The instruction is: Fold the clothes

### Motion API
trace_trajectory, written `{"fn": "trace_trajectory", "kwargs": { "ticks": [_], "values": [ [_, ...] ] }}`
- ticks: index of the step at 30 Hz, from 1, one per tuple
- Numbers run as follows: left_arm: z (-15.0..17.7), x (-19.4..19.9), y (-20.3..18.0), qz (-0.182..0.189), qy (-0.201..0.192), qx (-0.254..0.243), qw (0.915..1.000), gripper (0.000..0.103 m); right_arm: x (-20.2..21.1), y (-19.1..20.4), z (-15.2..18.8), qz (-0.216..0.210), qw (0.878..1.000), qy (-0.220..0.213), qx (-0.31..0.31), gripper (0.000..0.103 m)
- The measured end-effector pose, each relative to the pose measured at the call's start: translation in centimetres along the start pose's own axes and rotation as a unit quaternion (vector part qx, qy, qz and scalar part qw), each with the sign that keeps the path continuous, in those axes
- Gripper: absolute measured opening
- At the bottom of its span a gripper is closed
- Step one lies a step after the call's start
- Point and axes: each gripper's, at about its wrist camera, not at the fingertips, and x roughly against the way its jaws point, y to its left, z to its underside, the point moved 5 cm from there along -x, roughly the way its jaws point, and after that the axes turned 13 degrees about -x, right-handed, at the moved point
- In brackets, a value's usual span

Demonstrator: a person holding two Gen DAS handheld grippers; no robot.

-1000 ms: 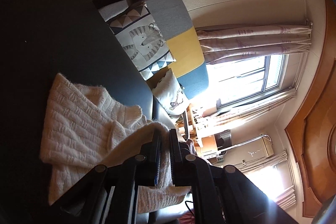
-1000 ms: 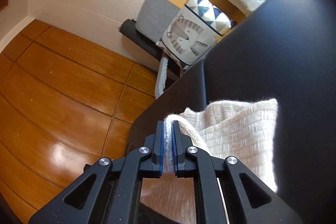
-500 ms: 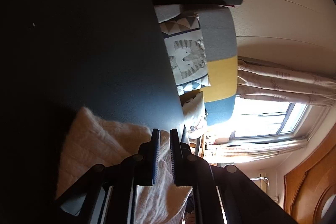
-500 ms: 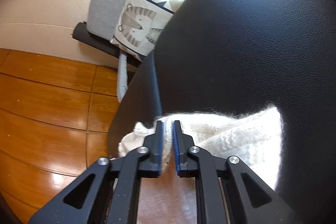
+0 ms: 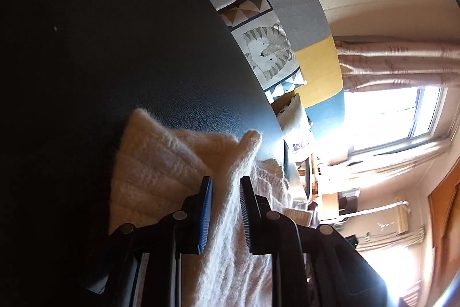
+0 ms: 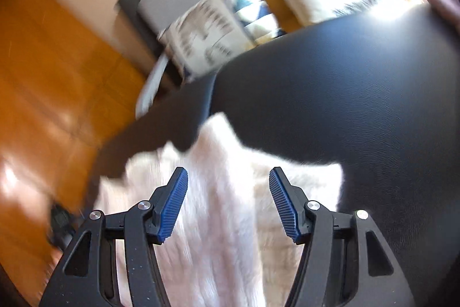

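both tongs [image 6: 228,203] newly off sweater [image 6: 218,220]

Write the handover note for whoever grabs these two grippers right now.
Left gripper: jaws slightly apart around a ridge of the cream knit sweater; whether it grips cannot be told.
Right gripper: wide open above the sweater, holding nothing.
The sweater lies bunched at the near edge of the black leather surface, a corner poking forward.
Done: cloth brought onto the surface, right side let go.
Left: free the left side, flatten, finish the fold.
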Motion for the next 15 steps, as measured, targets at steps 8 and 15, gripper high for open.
{"fn": "trace_trajectory", "kwargs": {
  "ticks": [8, 15],
  "values": [
    [-0.5, -0.8, -2.5, -0.07, 0.046, -0.117, 0.9896, 0.02, -3.9, 3.2, 1.5, 0.11, 0.982, 0.013, 0.153, 0.062],
    [-0.7, -2.5, -3.7, -0.084, 0.076, -0.16, 0.9806, 0.02, -5.8, 4.3, 1.8, 0.15, 0.969, 0.01, 0.198, 0.025]
  ]
}}
